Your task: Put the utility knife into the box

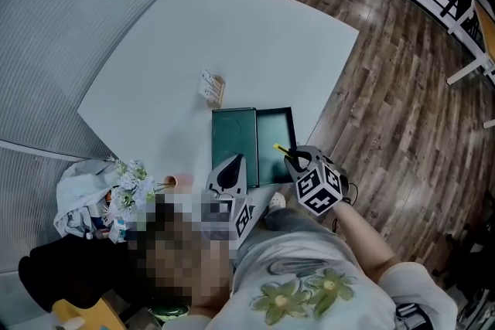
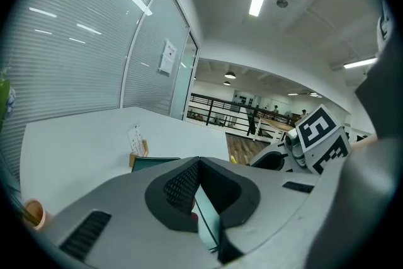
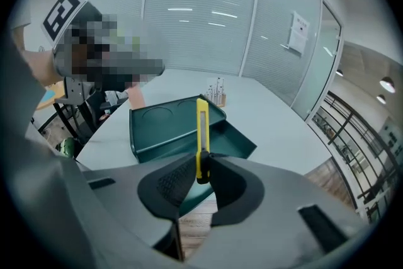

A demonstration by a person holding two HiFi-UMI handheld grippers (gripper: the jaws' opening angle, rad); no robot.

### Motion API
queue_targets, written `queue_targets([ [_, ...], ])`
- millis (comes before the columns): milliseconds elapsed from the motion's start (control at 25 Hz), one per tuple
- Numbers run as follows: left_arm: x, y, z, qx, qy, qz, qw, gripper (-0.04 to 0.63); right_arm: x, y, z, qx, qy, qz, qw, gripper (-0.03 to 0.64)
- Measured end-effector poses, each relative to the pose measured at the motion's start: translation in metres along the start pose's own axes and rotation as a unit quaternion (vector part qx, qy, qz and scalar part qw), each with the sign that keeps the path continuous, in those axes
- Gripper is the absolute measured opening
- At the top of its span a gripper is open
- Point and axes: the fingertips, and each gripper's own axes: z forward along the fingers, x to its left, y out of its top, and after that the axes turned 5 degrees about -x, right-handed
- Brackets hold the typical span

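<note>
An open dark green box (image 1: 255, 141) lies on the white table (image 1: 232, 35) near its front edge, lid and tray side by side. My right gripper (image 1: 294, 159) hovers at the box's right front corner, shut on a yellow utility knife (image 1: 280, 150). In the right gripper view the utility knife (image 3: 201, 126) stands up from my right gripper (image 3: 203, 165), its tip pointing over the green box (image 3: 167, 129). My left gripper (image 1: 232, 162) rests at the box's front left edge. The left gripper (image 2: 199, 164) has its jaws together with nothing between them, and the green box (image 2: 154, 162) shows just beyond.
A small wooden stand with white cards (image 1: 211, 87) sits behind the box. At the table's left front corner are a bunch of flowers (image 1: 131, 182) and a small orange cup (image 1: 170, 181). Wooden floor (image 1: 387, 89) lies to the right, and glass partitions (image 1: 69, 4) to the left.
</note>
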Motion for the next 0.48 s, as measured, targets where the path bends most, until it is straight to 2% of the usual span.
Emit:
queue_targets([
  [480, 0.006, -0.002, -0.003, 0.002, 0.014, -0.004, 0.9999, 0.002, 0.004, -0.012, 0.017, 0.029, 0.025, -0.040, 0.998, 0.069],
])
